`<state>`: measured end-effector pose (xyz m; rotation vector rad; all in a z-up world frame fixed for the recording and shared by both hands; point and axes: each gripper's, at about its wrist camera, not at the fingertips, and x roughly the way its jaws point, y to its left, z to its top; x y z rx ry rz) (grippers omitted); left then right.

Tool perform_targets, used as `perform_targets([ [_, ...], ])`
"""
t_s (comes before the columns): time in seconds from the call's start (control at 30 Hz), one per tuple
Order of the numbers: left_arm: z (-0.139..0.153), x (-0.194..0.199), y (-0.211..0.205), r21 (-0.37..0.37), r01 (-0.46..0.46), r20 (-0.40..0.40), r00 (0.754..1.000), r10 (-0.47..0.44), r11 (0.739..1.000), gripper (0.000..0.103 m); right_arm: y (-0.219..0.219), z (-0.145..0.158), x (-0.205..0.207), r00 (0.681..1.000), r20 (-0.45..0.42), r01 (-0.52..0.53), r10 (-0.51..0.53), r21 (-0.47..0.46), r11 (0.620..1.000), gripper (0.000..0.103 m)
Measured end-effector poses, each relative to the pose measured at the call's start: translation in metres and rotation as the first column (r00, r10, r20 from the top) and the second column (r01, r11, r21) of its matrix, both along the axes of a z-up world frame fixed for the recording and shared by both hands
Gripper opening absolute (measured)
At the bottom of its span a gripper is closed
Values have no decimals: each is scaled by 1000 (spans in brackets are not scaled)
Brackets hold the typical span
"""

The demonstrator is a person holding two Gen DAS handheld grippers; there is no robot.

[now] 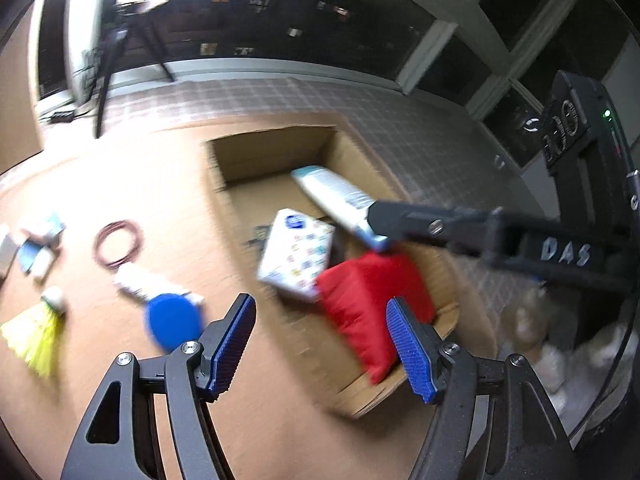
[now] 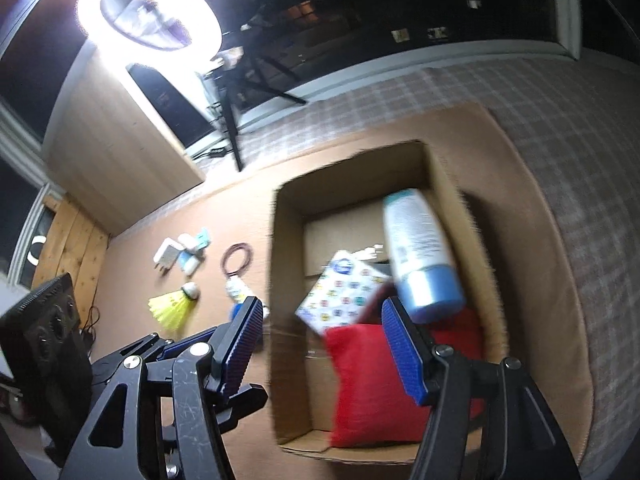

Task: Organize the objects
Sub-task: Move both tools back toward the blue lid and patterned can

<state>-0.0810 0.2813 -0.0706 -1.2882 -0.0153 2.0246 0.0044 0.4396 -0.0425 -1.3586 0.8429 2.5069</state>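
An open cardboard box stands on the brown table. Inside lie a red cushion and a patterned white packet. A white bottle with a blue cap is in the air over the box, blurred, just off my right gripper's fingertips. My right gripper is open and empty above the box; its arm shows in the left wrist view. My left gripper is open and empty at the box's near left edge.
Left of the box on the table lie a blue-capped white bottle, a yellow shuttlecock, a coiled reddish cable and small white items. A ring light on a tripod stands behind.
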Motion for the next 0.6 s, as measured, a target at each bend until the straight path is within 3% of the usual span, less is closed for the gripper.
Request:
perform_targets([
  [0.2,-10,1,-62,-32,-92,2,996,92,995,71,-32,-2,-25,998,0,-69,69,-8,998,58],
  [0.6,-28,-5,-182,-48,-259,32,965,261,965,71,-92,-25,-70,983,40,-177,180,-77,981,58],
])
